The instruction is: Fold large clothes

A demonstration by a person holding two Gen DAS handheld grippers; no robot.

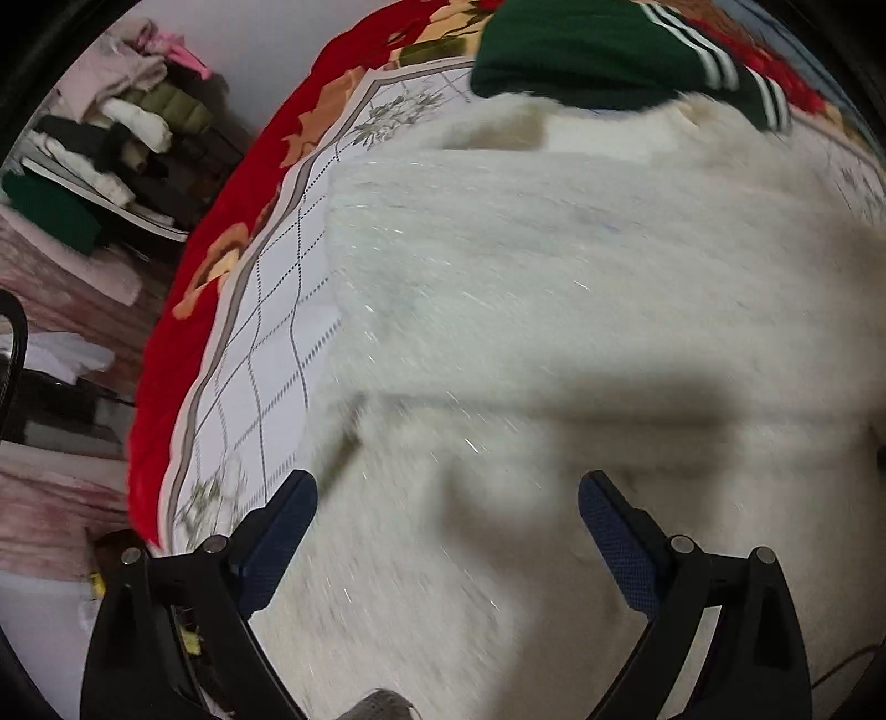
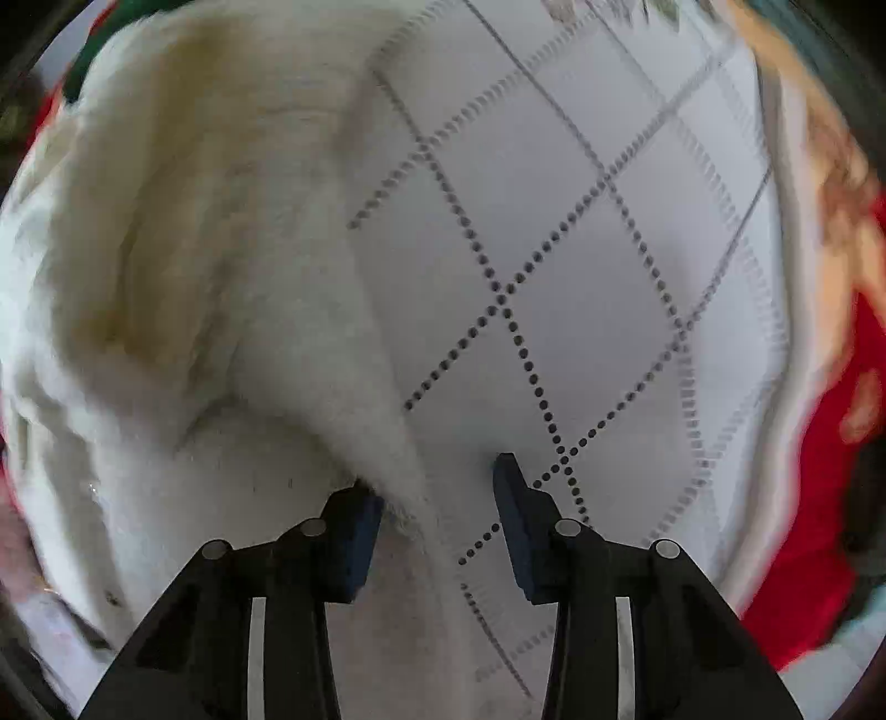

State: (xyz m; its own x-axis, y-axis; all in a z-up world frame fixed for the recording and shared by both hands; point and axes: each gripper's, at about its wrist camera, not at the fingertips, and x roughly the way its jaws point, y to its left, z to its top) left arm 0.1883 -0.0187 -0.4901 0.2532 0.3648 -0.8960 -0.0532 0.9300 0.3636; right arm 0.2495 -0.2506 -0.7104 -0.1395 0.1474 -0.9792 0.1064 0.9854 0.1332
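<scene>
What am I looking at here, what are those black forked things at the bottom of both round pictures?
Those are hand-held tongs, one in each of a person's hands, each carrying a wide-angle camera that looks along its two fingers. One picture comes from the left tongs, the other from the right tongs. Both look down on a fluffy white fleece garment spread over a white bed cover with a dotted diamond pattern and a red flowered border. A dark green garment with white stripes lies at the far edge. The left tongs are open above the fleece, holding nothing. The right tongs stand open with the fleece's edge between the pads, which do not squeeze it.
</scene>
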